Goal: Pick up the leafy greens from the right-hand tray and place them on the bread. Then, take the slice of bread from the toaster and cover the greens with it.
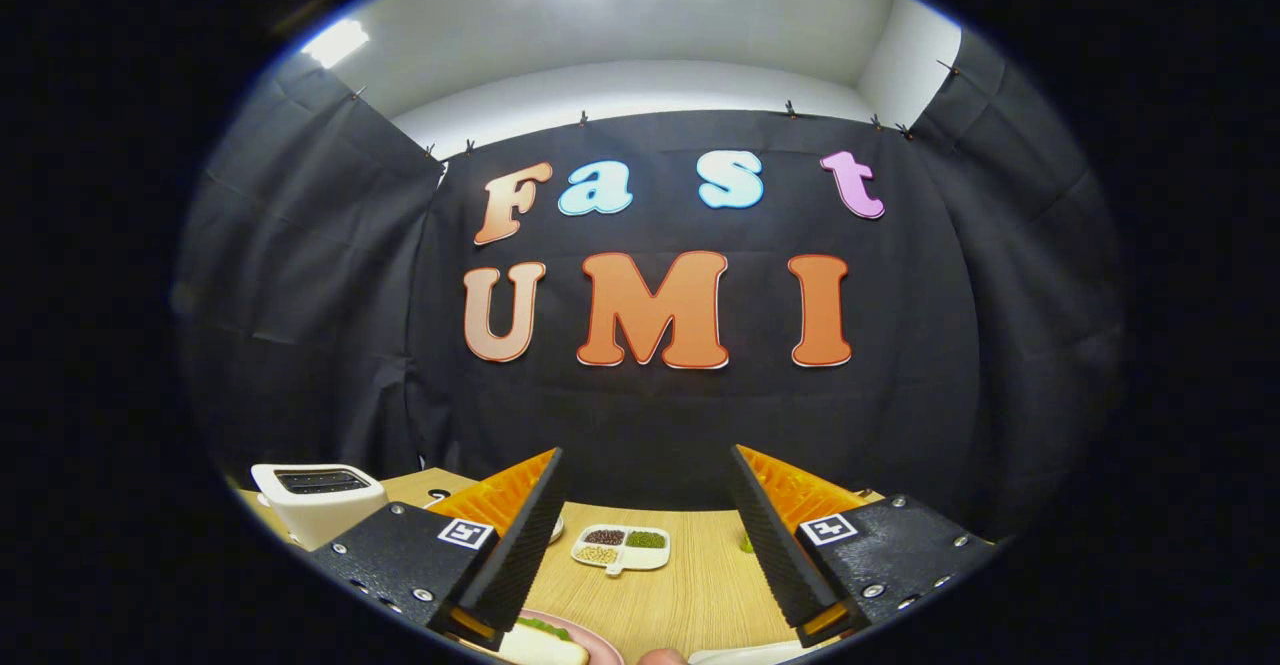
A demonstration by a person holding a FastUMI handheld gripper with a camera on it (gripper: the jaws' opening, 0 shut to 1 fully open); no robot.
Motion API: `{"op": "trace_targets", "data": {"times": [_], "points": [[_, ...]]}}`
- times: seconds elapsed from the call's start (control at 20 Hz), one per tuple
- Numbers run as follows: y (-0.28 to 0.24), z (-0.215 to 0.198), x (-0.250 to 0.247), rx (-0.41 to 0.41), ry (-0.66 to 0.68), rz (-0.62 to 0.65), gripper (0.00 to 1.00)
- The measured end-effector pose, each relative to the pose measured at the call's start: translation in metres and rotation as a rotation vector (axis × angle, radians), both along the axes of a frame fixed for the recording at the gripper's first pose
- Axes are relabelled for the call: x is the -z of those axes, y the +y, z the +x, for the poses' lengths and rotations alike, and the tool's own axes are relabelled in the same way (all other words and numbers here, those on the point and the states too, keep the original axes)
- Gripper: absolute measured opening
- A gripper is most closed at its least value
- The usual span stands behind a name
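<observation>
My gripper (645,453) is open, its two fingers spread wide and held level above the wooden table (690,585) with nothing between them. A white toaster (315,500) stands on the table beyond the left finger; its dark top slots hide whatever is inside. Under the base of the left finger lies a pink plate (600,645) carrying a pale slice of bread (540,648) with leafy greens (545,627) on top. The edge of a white tray (745,655) peeks out below the right finger.
A white divided dish (620,548) with brown, green and pale beans sits mid-table between the fingers. A small green thing (746,545) shows just beside the right finger. Black cloth walls close the booth behind and at both sides.
</observation>
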State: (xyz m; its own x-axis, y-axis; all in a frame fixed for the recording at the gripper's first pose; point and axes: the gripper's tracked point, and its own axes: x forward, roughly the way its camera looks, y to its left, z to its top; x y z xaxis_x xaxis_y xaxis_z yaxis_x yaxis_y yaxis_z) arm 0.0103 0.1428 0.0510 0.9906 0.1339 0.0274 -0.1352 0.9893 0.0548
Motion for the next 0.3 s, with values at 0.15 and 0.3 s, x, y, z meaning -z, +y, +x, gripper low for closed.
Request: {"op": "trace_targets", "data": {"times": [0.15, 0.3], "points": [[0.0012, -0.0015, -0.0052, -0.004, -0.020, -0.014, 0.96], [0.0048, -0.0024, -0.0039, -0.011, -0.021, -0.012, 0.96]]}}
